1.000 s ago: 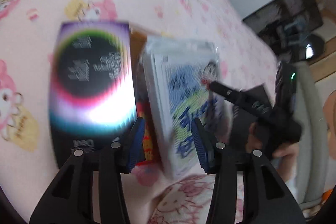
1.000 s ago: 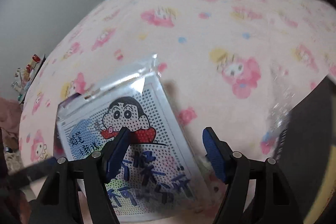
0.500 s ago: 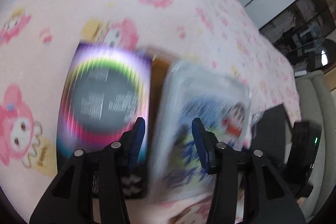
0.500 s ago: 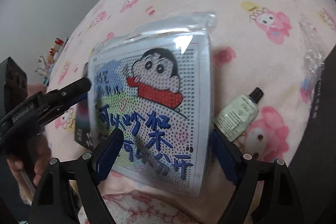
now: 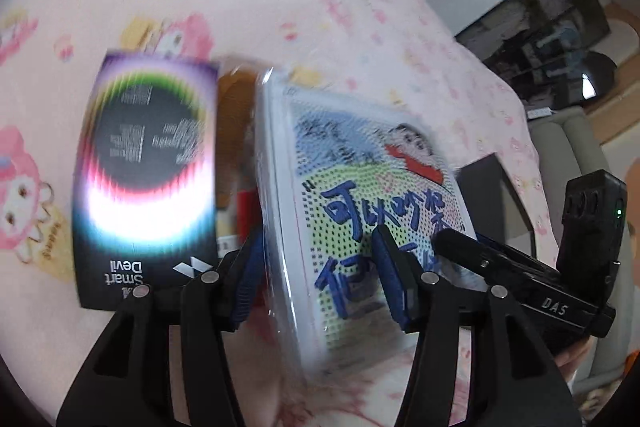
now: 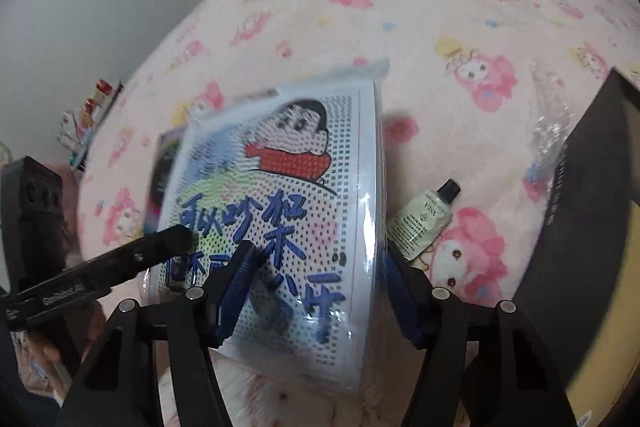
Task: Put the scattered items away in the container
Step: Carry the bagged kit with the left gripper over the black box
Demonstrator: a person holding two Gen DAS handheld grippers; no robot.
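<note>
A flat cartoon diamond-painting kit in clear plastic (image 6: 288, 211) is tilted up off the pink blanket. My right gripper (image 6: 316, 287) is shut on its lower edge, one finger over its face, one behind. My left gripper (image 5: 316, 275) is open, its fingers straddling the kit's (image 5: 372, 211) left edge. A black SmartDevil box (image 5: 148, 171) lies flat to the left. A small green tube (image 6: 424, 219) lies right of the kit. The dark container (image 6: 580, 227) stands at the right edge.
A brown and red package (image 5: 238, 147) lies between the black box and the kit. Crinkled clear plastic (image 6: 552, 119) lies by the container's corner. A sofa and shelves (image 5: 560, 27) lie beyond the bed. The pink printed blanket (image 6: 440, 7) covers everything.
The kit has been tipped from flat to steeply tilted, uncovering the green tube. My right gripper has closed on its lower edge. My left gripper stays open beside it.
</note>
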